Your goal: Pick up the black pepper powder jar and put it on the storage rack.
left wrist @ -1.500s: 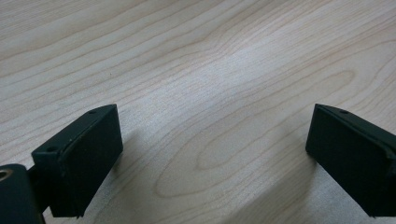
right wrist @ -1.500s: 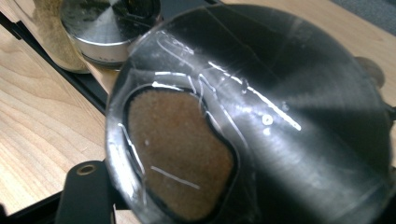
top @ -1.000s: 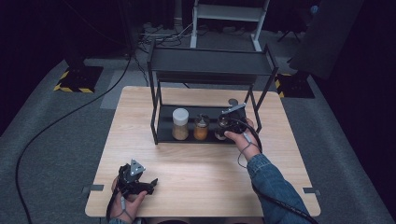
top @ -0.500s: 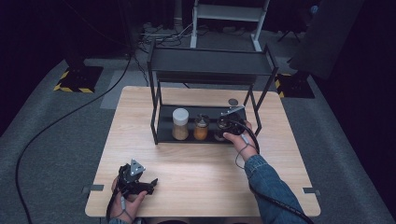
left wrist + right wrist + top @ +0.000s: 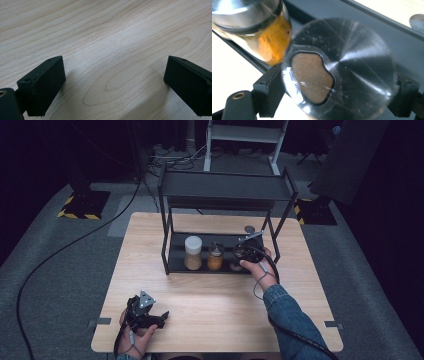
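A small glass jar with a shiny metal lid (image 5: 352, 67) and brown powder inside stands at the right end of the black rack's lower shelf (image 5: 177, 266). My right gripper (image 5: 338, 87) reaches in around it. Its jaws have just been opening and stand a little off the jar's sides, with the jar (image 5: 235, 266) still between them. Just left of it is a jar of orange spice (image 5: 269, 42). My left gripper (image 5: 161, 317) rests low near the table's front left, open with bare wood between its fingers (image 5: 47, 82).
A two-tier black rack (image 5: 225, 185) stands at the back of the wooden table (image 5: 215, 305). A tall white-lidded jar (image 5: 193, 252) and the orange jar (image 5: 215, 259) share its lower shelf. A small round metal piece (image 5: 248, 228) lies behind the rack.
The right hand has edged slightly toward the near side at the shelf's right end. The left hand has stayed put.
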